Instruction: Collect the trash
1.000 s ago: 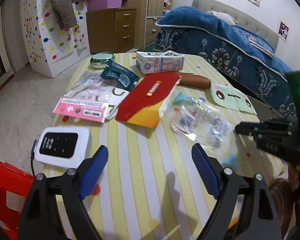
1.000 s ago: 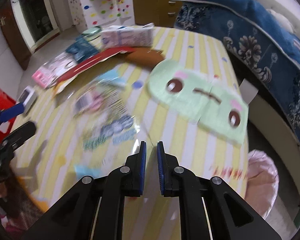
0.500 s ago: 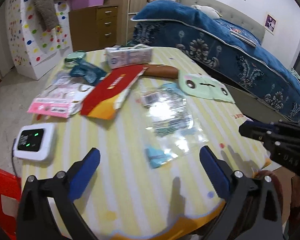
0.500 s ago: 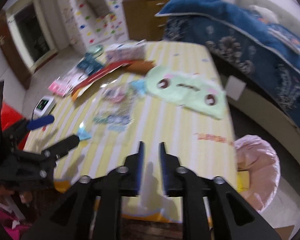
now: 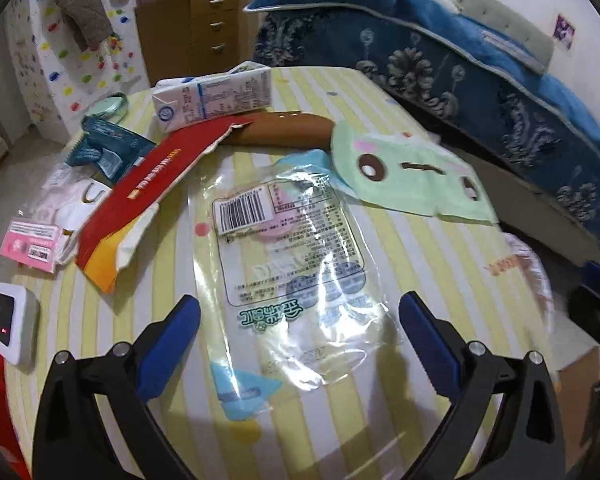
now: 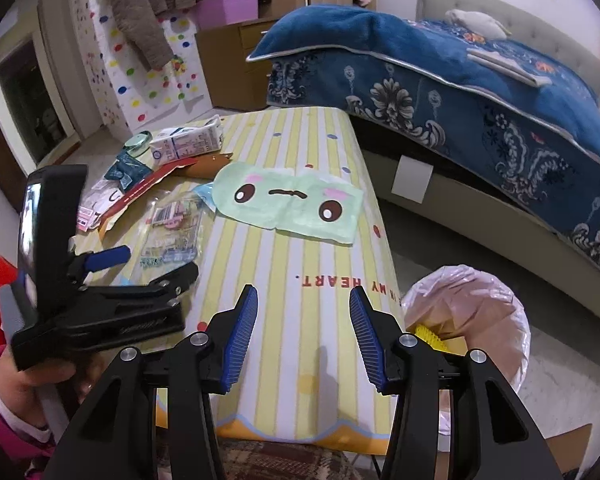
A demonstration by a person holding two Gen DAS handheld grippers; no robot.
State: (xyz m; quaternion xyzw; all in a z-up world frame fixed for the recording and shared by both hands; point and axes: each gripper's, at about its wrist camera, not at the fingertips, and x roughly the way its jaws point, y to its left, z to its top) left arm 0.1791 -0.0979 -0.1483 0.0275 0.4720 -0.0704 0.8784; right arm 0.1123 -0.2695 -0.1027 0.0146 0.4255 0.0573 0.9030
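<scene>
My left gripper (image 5: pixel 300 336), fingers wide and empty, hovers over the clear wrapper (image 5: pixel 284 248) lying lengthwise ahead between them on the table (image 5: pixel 440 280); my right gripper (image 6: pixel 303 334), fingers just opening, empty, sits farther off.

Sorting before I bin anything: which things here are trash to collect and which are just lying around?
Job:
clear plastic wrapper
torn red carton
milk carton
lined bin

Lying about:
green face towel
white device
bed
</scene>
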